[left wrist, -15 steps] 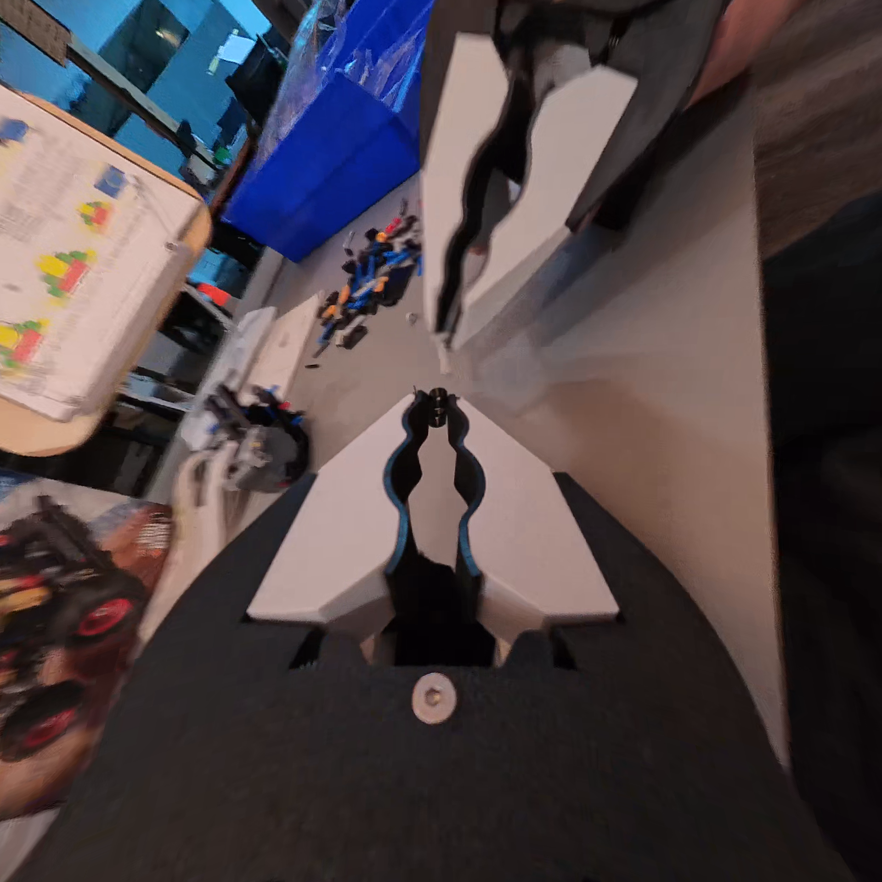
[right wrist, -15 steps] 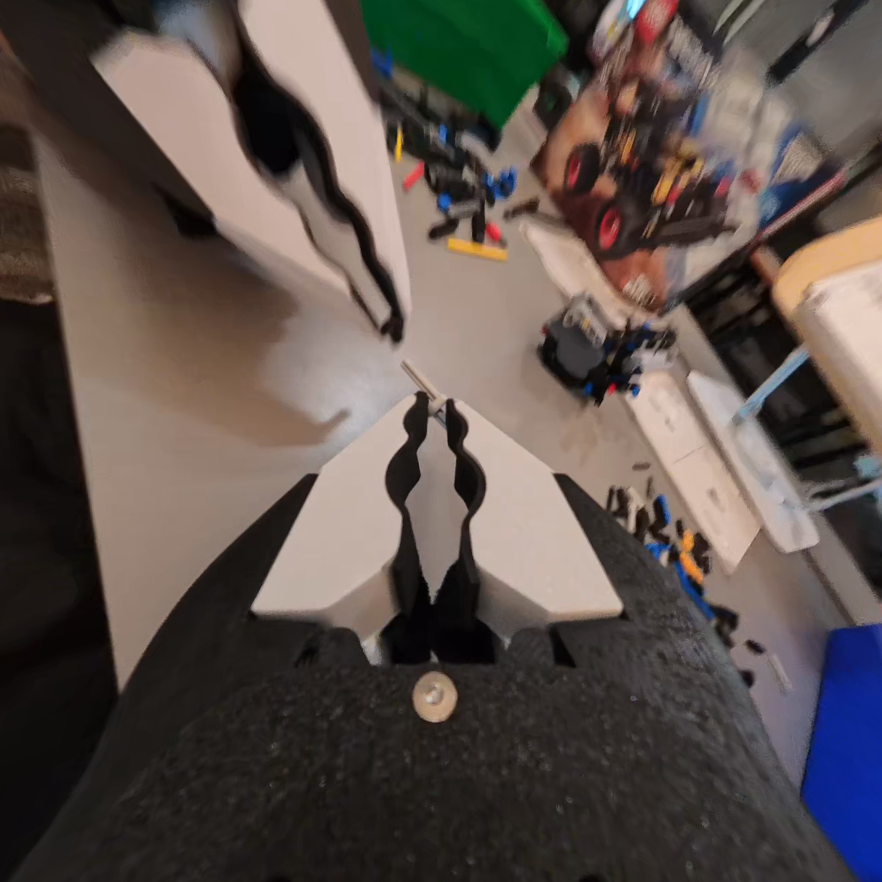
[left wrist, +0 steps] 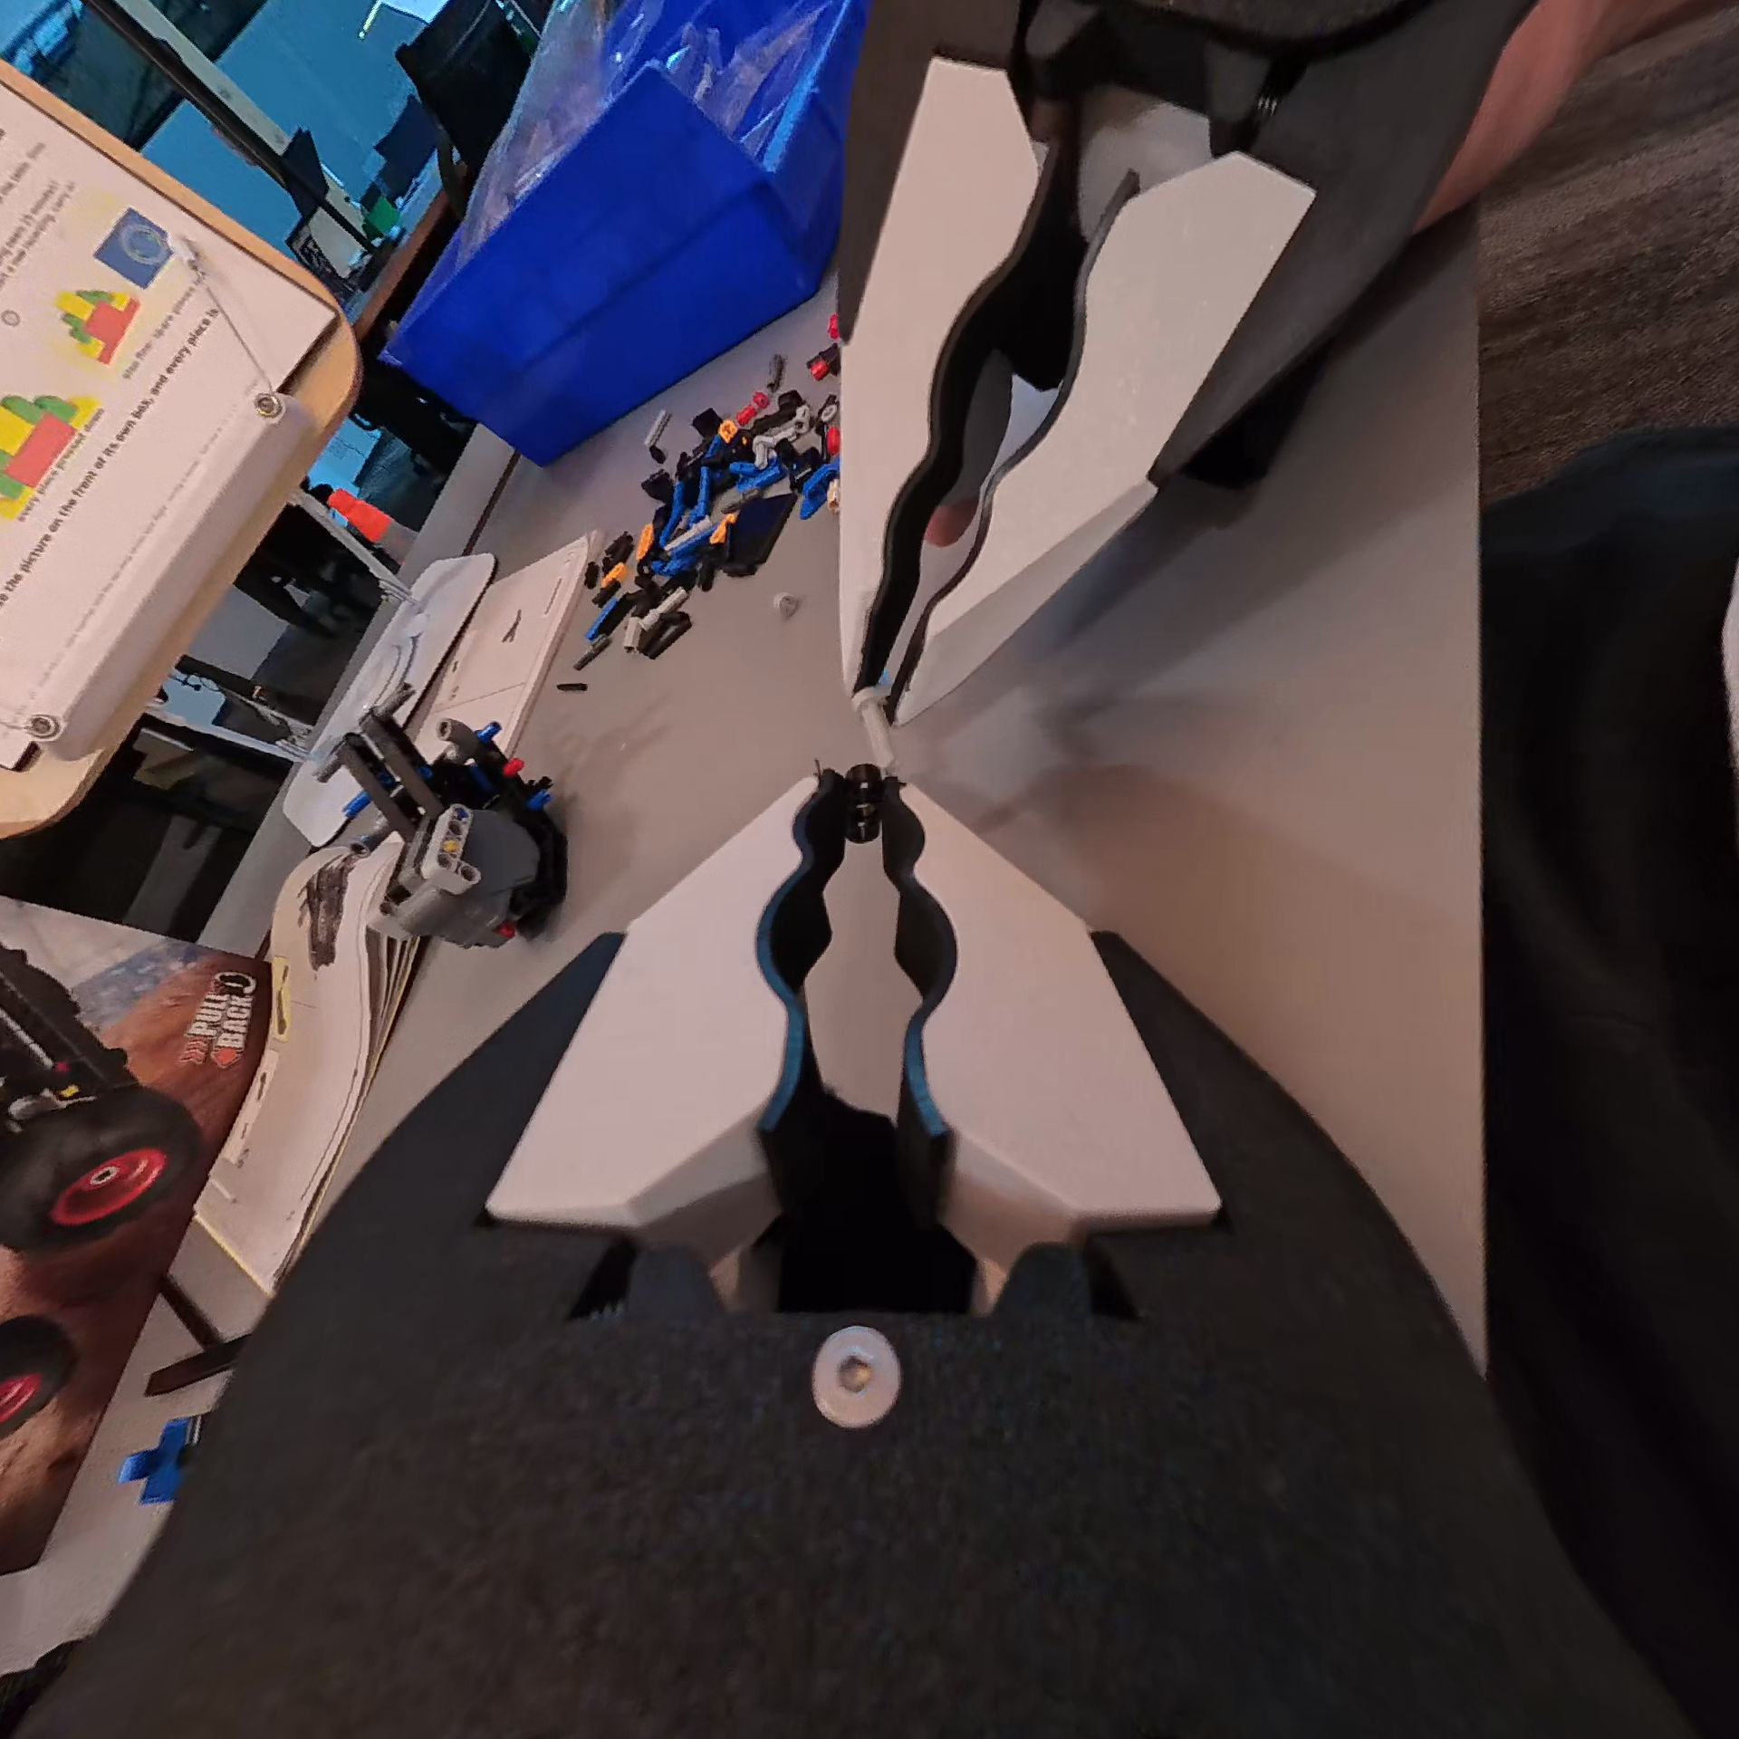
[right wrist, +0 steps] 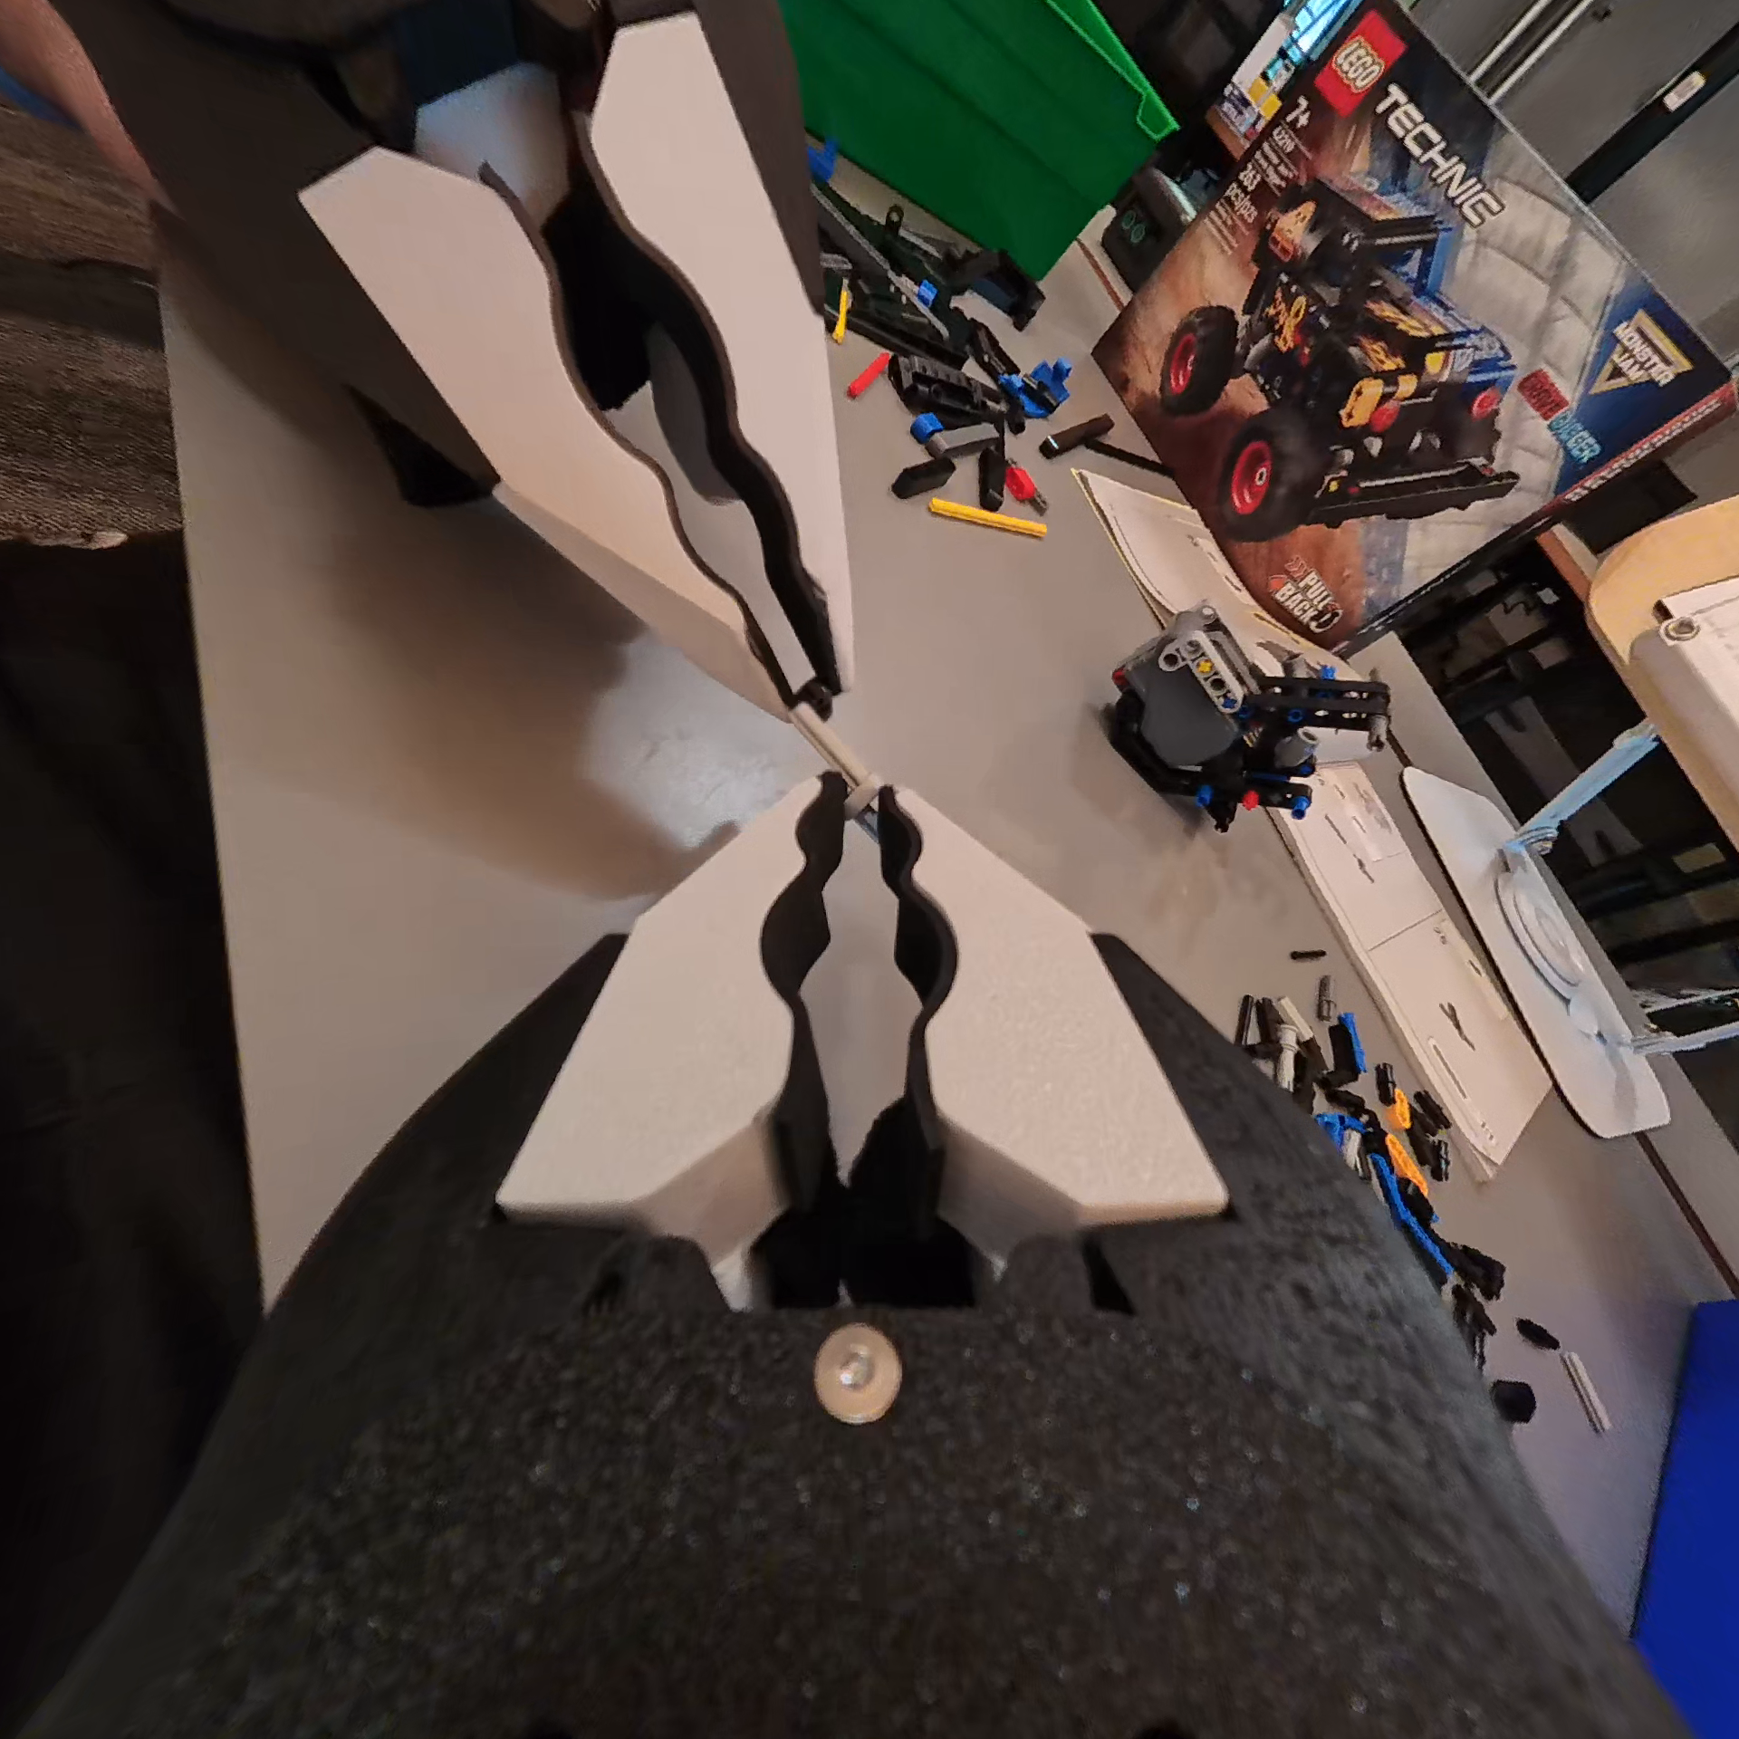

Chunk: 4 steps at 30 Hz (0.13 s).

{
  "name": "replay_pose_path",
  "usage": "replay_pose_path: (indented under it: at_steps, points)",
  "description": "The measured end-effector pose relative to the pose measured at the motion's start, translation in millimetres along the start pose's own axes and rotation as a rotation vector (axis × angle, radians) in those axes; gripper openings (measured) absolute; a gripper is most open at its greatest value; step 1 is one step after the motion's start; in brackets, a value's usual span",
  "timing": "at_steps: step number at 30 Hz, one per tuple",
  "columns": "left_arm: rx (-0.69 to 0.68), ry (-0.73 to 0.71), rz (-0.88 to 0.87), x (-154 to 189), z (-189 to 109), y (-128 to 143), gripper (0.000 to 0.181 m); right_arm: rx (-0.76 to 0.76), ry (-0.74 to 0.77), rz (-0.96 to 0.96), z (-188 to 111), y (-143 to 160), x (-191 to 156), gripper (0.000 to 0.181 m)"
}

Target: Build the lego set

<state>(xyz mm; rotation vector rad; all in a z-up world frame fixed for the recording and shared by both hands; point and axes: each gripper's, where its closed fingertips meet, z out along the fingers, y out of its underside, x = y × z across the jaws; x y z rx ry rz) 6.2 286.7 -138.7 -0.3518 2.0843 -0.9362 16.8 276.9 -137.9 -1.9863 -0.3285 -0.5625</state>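
My left gripper [left wrist: 858,789] is shut on a small black connector piece [left wrist: 861,807] at its tips. My right gripper [right wrist: 858,789] is shut on a thin light-grey axle [right wrist: 830,743], near a grey bush on it. The two grippers point tip to tip above the grey table [left wrist: 1223,941]. The axle's free end meets the black connector [right wrist: 815,696] held in the left gripper [right wrist: 811,682]. In the left wrist view the right gripper [left wrist: 875,682] comes down from above with the axle [left wrist: 877,736]. A partly built grey, black and blue model [right wrist: 1223,725] stands on the table.
A pile of loose black, blue and orange pieces [left wrist: 715,527] lies by a blue bin [left wrist: 640,254]. More pieces [right wrist: 969,414] lie before a green bin [right wrist: 960,103]. The set's box [right wrist: 1364,329] and white instruction sheets [right wrist: 1393,941] are near the model [left wrist: 461,847]. Left and right tips are no more than a few centimetres apart.
The two grippers have drawn closer tip to tip. The axle's end now reaches the black connector. Both stay shut on their pieces.
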Motion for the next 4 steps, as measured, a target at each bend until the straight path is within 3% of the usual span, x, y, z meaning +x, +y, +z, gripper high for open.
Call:
replay_pose_path:
  at_steps: [4]
  points:
    - [0.013,0.011,0.004,1.6,-0.4,-2.1,0.006,-0.021,0.016,0.005,2.5,2.3,2.5,0.007]
